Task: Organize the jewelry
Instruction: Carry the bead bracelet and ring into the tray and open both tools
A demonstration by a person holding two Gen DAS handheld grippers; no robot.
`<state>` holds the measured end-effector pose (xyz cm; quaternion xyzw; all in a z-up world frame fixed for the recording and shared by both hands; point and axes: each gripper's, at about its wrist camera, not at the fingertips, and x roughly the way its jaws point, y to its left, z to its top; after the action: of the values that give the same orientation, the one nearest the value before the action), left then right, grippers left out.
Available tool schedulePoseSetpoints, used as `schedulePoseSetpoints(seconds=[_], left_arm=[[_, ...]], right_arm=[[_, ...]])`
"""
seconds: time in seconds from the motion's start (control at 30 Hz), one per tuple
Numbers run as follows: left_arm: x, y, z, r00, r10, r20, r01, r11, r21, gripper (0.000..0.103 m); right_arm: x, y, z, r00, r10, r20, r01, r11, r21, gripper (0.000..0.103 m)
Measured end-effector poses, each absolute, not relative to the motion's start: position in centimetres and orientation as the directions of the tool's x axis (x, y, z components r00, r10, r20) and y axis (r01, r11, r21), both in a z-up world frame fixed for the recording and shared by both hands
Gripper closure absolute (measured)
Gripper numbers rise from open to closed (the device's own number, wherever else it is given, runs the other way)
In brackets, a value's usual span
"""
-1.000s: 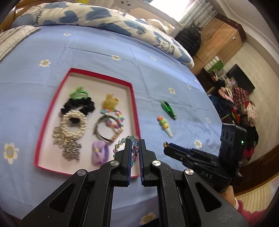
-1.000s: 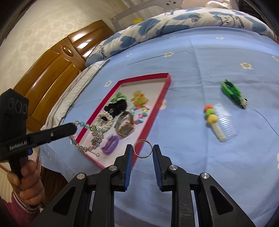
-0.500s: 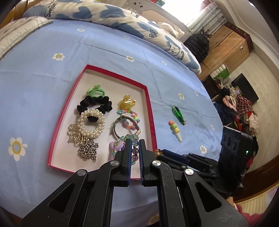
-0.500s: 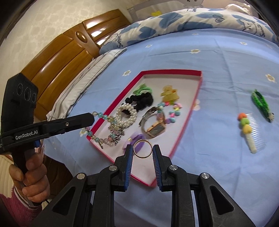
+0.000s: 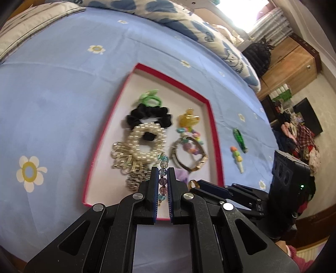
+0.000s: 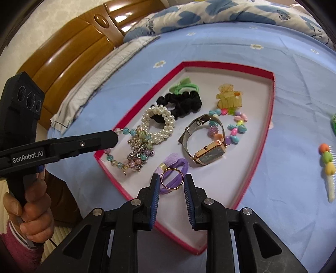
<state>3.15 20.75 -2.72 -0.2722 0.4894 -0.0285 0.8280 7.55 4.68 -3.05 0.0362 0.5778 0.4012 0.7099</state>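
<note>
Right gripper pinches thin round gold ring

Left gripper pinches a beaded bracelet over the red tray.

This is a lived-in home bedroom. A bed fills most of both views, spread with a pale blue sheet printed with white daisies. A quilt patterned with dark blue hearts is bunched along the far edge at 12 o'clock, and a glossy wooden headboard curves up at 10 o'clock in the right wrist view. In the left wrist view, a wooden wardrobe stands at 2 o'clock beside a bright curtained window, with a black backpack near it. A heap of mixed clothing sits at 3 o'clock against a cream papered wall.
</note>
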Motion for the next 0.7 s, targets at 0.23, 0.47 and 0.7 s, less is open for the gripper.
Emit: schedulePoseSetpoints(seconds=[0.23,0.47,0.7], left_arm=[[3.3,21.6,-4.5,0.479,-0.236,-0.845,-0.279,0.873,-0.401,0.097],[3.5,21.4,-5.3,0.451,-0.194,-0.871,-0.294,0.889,-0.350,0.097],[3.5,21.6,-5.6,0.439,-0.195,-0.877,-0.305,0.886,-0.350,0.097]], right_arm=[[7.7,5.6,-3.9,-0.002,0.572,-0.820,-0.549,0.685,0.479,0.080],[7.7,6.0,-3.8,0.004,0.547,-0.837,-0.574,0.687,0.446,0.079],[7.6,6.4,-3.8,-0.002,0.537,-0.844,-0.589,0.681,0.435,0.079]])
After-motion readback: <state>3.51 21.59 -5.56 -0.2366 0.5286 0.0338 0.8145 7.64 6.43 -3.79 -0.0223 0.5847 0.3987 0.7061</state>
